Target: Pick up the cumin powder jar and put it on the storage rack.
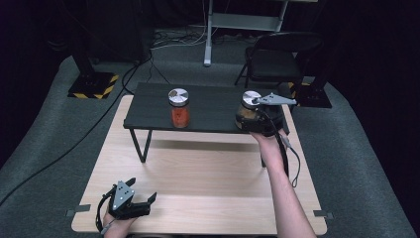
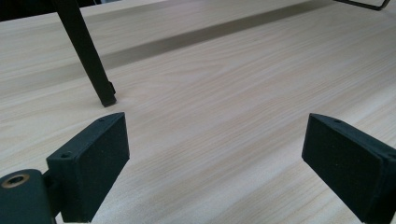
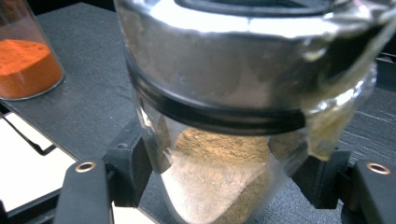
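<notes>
A glass jar of brown powder (image 3: pixel 219 158) with a silver lid is clamped between the two black jaws of my right gripper (image 3: pixel 224 177). In the high view that jar (image 1: pixel 246 110) is at the right end of the small black shelf (image 1: pixel 148 106), with the right gripper (image 1: pixel 257 119) around it. A second jar holding orange powder (image 1: pixel 179 108) stands upright near the shelf's middle; it shows at the upper left of the right gripper view (image 3: pixel 25 60). My left gripper (image 1: pixel 141 193) rests on the wooden table (image 1: pixel 208 178) at the front left, jaws wide apart and empty (image 2: pixel 215 154).
The black shelf stands on thin metal legs (image 2: pixel 86 56) above the light wooden table. A black folding chair (image 1: pixel 280 57) and stands with yellow-black striped bases (image 1: pixel 94 85) sit on the grey carpet behind. A cable (image 1: pixel 289 158) trails along the right forearm.
</notes>
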Demonstrator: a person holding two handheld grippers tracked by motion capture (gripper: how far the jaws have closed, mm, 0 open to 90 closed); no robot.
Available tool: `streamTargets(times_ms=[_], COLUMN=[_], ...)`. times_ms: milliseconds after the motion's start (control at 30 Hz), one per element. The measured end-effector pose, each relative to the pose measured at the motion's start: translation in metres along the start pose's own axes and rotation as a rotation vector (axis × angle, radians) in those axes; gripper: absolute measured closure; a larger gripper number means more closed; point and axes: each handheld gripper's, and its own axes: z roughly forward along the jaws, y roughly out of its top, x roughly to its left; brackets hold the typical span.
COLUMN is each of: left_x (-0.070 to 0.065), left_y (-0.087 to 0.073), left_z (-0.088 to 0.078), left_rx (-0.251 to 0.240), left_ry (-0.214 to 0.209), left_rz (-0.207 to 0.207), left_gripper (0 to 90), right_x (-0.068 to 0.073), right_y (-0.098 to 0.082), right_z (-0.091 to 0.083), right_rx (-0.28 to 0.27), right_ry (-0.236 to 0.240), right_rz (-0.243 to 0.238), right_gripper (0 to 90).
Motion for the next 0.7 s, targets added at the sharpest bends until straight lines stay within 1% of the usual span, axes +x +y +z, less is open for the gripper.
streamTargets(times_ms=[67, 100, 167, 200, 233, 267, 333, 400, 467, 567, 600, 700], left_x=[0.000, 0.000, 0.000, 0.000, 0.000, -0.001, -0.001, -0.001, -0.001, -0.002, -0.002, -0.002], left_y=[0.000, 0.000, 0.000, 0.000, 0.000, 0.000, 0.000, 0.000, 0.000, 0.000, 0.000, 0.001], left_z=[0.000, 0.000, 0.000, 0.000, 0.000, 0.000, 0.000, 0.000, 0.000, 0.000, 0.000, 0.000], left_rx=[0.001, 0.000, 0.000, 0.001, 0.000, 0.000, -0.002, -0.001, 0.001, 0.000, 0.000, 0.004], left_ry=[0.000, 0.000, 0.000, 0.001, 0.001, 0.002, 0.003, 0.005, 0.005, 0.008, 0.008, 0.008], left_rz=[0.001, 0.001, 0.000, 0.001, 0.002, 0.002, 0.003, 0.004, 0.004, 0.007, 0.007, 0.010], left_gripper=[7.3, 7.3, 7.3, 7.2, 7.2, 7.2, 7.3, 7.3, 7.2, 7.3, 7.3, 7.2], right_x=[0.000, 0.001, 0.002, 0.002, 0.003, 0.003, 0.003, 0.003, 0.004, 0.004, 0.003, 0.004], right_y=[0.000, 0.000, -0.003, -0.005, -0.007, -0.008, -0.011, -0.016, -0.020, -0.030, -0.036, -0.049], right_z=[0.001, 0.002, 0.002, 0.001, 0.000, -0.001, -0.004, -0.009, -0.013, -0.020, -0.022, -0.029], right_rx=[-0.002, -0.002, -0.014, -0.023, -0.031, -0.033, -0.043, -0.053, -0.050, -0.054, -0.057, -0.068], right_ry=[0.001, -0.002, -0.005, -0.004, -0.016, -0.021, -0.020, -0.018, -0.023, -0.019, -0.008, -0.005], right_rz=[0.003, -0.006, -0.005, -0.003, 0.002, 0.010, 0.020, 0.008, -0.001, 0.001, -0.003, -0.015], right_gripper=[29.2, 29.1, 28.4, 25.1, 20.6, 19.0, 16.6, 14.9, 14.0, 13.9, 13.4, 11.5])
